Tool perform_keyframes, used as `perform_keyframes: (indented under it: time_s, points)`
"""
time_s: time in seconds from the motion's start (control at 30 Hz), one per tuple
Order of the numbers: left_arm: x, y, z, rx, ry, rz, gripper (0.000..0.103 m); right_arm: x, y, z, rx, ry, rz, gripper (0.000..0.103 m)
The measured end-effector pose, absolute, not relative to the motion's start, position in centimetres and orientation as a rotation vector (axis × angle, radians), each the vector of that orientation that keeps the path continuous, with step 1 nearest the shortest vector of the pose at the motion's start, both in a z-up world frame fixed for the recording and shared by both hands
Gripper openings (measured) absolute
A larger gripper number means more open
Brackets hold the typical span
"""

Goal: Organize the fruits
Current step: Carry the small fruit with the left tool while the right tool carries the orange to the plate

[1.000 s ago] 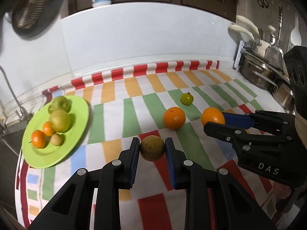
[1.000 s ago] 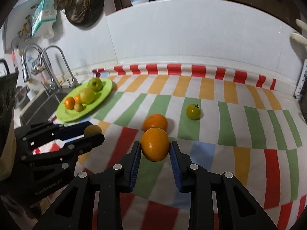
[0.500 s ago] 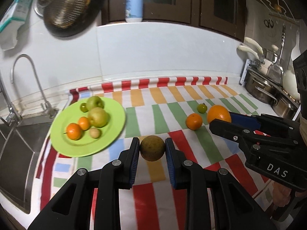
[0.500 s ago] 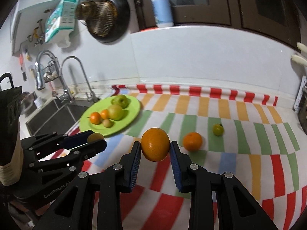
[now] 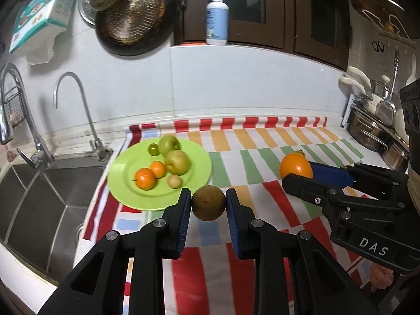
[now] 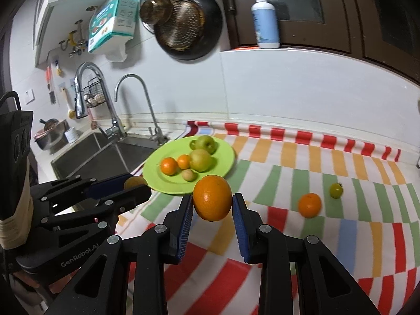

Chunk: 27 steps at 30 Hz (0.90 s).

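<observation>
My left gripper (image 5: 208, 204) is shut on a brown round fruit (image 5: 208, 203), held in the air just short of the near rim of the green plate (image 5: 126, 173). My right gripper (image 6: 212, 204) is shut on a large orange (image 6: 212, 197), also raised, to the right of the plate (image 6: 225, 155). The plate holds several fruits: green apples, small oranges and a small brownish one. A smaller orange (image 6: 309, 205) and a small green tomato (image 6: 336, 190) lie on the striped cloth at the right. The right gripper with its orange (image 5: 295, 167) shows in the left wrist view.
A steel sink (image 5: 34, 191) with taps (image 5: 89, 120) lies left of the plate. Pots (image 5: 372, 131) stand at the far right. A pan and strainer (image 5: 131, 13) hang on the wall above, and a soap bottle (image 5: 216, 18) sits on the ledge.
Both grippers have risen and drawn back and left with their fruits held; the plate and sink now sit nearer the centre of both views.
</observation>
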<state>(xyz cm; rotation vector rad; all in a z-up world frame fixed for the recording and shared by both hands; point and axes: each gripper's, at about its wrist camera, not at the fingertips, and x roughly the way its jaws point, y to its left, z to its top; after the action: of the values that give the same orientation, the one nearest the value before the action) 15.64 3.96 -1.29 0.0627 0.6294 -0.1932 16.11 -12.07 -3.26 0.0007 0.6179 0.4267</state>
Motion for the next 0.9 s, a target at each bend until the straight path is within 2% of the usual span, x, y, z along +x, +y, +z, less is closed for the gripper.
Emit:
perform_keyframes:
  time_s: [0.47,0.9]
  points:
    - [18.4,8.6,-1.3,0.05,0.632,-0.116,0.027,19.5,-6.5,-3.6,-0.035,0.633,0.521,0.032]
    - [22.9,12.6,-4.0,0.036,0.667,-0.064,0.027,24.8,-2.3,-6.8,-0.062,0.727,0.568,0.032]
